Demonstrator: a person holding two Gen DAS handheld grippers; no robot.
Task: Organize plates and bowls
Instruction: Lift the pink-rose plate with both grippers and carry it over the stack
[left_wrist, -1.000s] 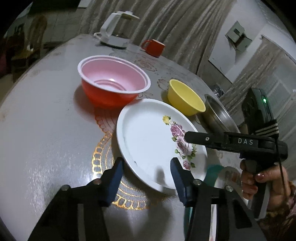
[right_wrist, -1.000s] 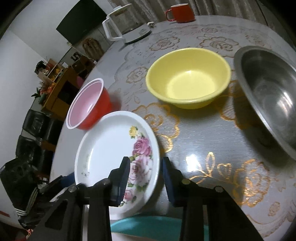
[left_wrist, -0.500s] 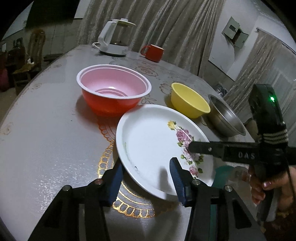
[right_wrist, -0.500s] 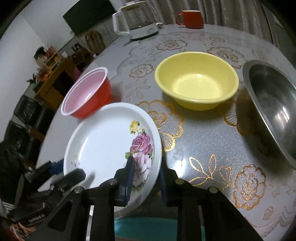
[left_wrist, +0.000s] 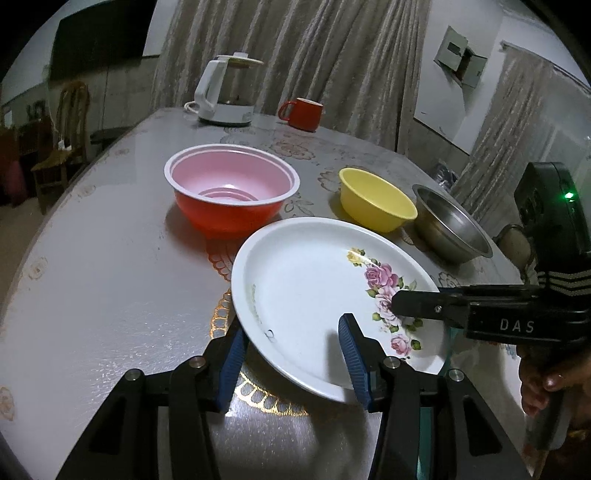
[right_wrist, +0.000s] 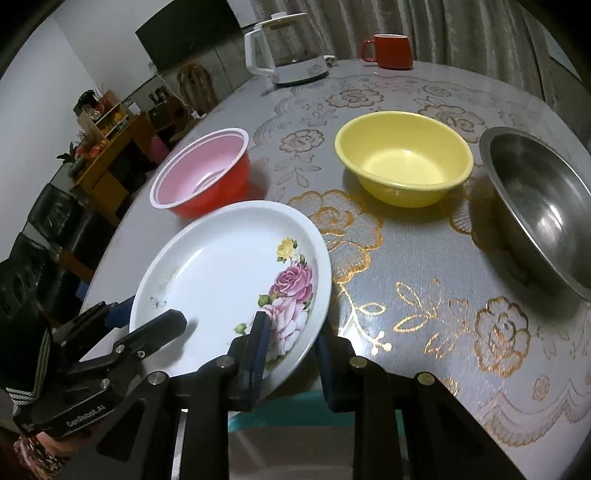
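Note:
A white plate with pink roses (left_wrist: 317, 291) (right_wrist: 221, 280) is lifted and tilted above the table. My right gripper (right_wrist: 291, 347) is shut on its near rim, one finger above and one below. My left gripper (left_wrist: 291, 354) is open, its fingers straddling the plate's other rim; it also shows in the right wrist view (right_wrist: 147, 332). A red bowl with pink inside (left_wrist: 231, 195) (right_wrist: 203, 173), a yellow bowl (left_wrist: 376, 199) (right_wrist: 404, 158) and a steel bowl (left_wrist: 448, 227) (right_wrist: 546, 199) stand on the table beyond.
A white kettle (left_wrist: 225, 92) (right_wrist: 284, 55) and a red mug (left_wrist: 303, 114) (right_wrist: 391, 51) stand at the table's far edge. A teal object (right_wrist: 288, 410) lies under the plate at the near edge. Curtains hang behind; cabinets and chairs stand to the left.
The plate has risen off the table and tilted up in my right gripper, which closed on its rim. Both grippers have lifted and the view has levelled out.

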